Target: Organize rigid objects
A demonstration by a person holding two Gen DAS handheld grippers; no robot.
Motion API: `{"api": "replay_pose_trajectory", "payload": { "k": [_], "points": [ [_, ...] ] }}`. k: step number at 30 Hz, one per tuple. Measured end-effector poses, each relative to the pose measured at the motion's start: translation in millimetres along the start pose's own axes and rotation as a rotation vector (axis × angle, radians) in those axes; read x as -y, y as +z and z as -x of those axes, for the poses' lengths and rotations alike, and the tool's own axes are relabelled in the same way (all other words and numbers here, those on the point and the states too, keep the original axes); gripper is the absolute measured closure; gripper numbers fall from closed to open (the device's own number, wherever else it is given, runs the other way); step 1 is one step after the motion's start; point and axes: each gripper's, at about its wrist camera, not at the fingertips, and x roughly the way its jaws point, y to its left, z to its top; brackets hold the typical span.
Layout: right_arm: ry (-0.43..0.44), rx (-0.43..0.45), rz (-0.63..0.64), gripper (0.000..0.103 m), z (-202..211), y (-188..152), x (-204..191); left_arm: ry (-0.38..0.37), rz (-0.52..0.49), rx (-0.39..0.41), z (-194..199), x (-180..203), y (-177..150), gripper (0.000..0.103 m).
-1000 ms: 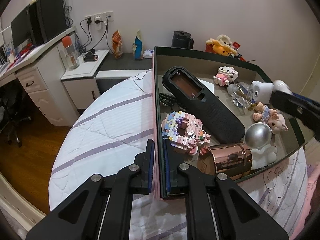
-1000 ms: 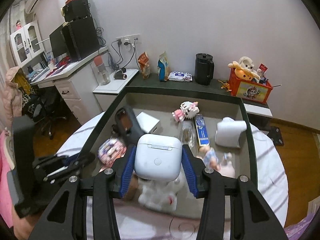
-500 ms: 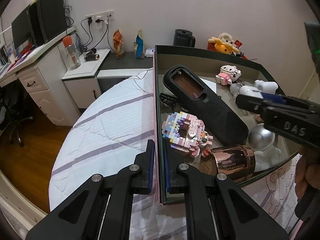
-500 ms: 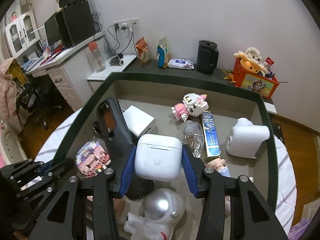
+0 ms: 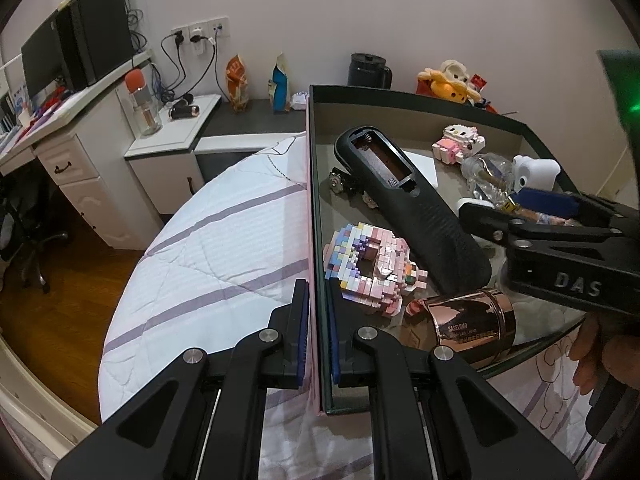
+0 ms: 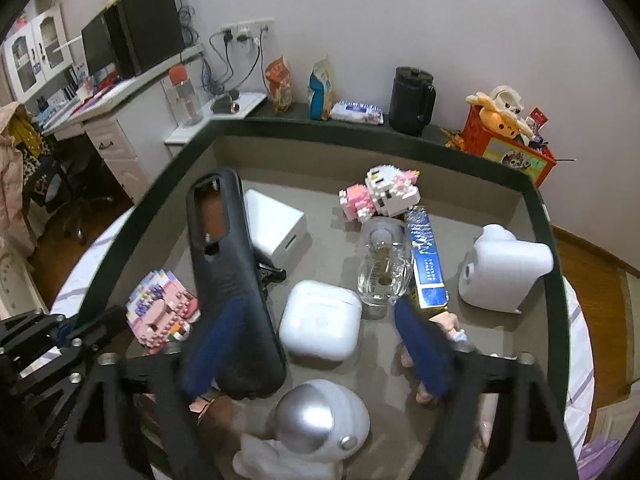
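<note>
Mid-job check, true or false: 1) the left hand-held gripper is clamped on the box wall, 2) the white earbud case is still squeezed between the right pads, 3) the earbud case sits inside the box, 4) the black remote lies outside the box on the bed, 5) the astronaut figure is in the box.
1) True. The left hand-held gripper pinches the box wall.
2) False. The right hand-held gripper has its jaws opening; the white earbud case lies between the pads, clear of both.
3) True. It rests on the box floor beside the glass bottle.
4) False. The black remote lies inside the box.
5) True. The astronaut figure sits at the near edge.
</note>
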Motion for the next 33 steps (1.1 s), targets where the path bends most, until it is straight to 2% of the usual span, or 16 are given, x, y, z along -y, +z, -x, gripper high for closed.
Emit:
{"api": "replay_pose_trajectory", "payload": {
  "k": [8, 10, 11, 12, 13, 14, 15, 17, 21, 24, 33],
  "points": [
    [-0.028, 0.03, -0.013, 0.018, 19.5, 0.9, 3.0, 0.003, 0.002, -0.009, -0.9, -0.5, 0.2, 0.093],
    [-0.033, 0.035, -0.025, 0.018, 24.3, -0.2, 4.6, 0.015, 0.001, -0.014, -1.6, -1.0, 1.3, 0.087],
    [-0.032, 0.037, -0.03, 0.018, 26.5, -0.5, 5.3, 0.031, -0.003, -0.017, -1.3, -1.5, 1.8, 0.075],
    [-0.031, 0.039, -0.036, 0.018, 29.1, -1.1, 6.1, 0.055, -0.01, -0.02, -0.9, -1.7, 2.9, 0.051],
    [-0.03, 0.043, -0.042, 0.018, 32.6, -1.5, 7.3, 0.073, -0.012, -0.019, 0.3, -2.5, 4.1, 0.035],
    [-0.031, 0.045, -0.043, 0.018, 35.1, -1.8, 7.6, 0.096, -0.012, -0.01, 3.9, -4.6, 5.0, 0.01],
    [-0.033, 0.048, -0.044, 0.018, 37.8, -2.3, 7.3, 0.092, -0.013, 0.007, 8.7, -5.2, 5.7, 0.0],
    [-0.038, 0.053, -0.044, 0.018, 44.5, -4.1, 6.0, 0.079, -0.016, 0.04, 22.0, -5.2, 6.3, 0.0],
    [-0.054, 0.065, -0.049, 0.018, 56.4, -9.5, 3.6, 0.121, -0.025, 0.072, 43.5, -1.2, 7.6, 0.0],
    [-0.06, 0.085, -0.062, 0.017, 71.8, -15.9, 1.6, 0.107, -0.011, 0.119, 70.4, 2.7, 5.2, 0.0],
    [-0.047, 0.181, -0.085, 0.015, 144.3, -46.1, -4.3, 0.08, 0.009, 0.228, 154.6, 23.2, -14.5, 0.0]
  ]
}}
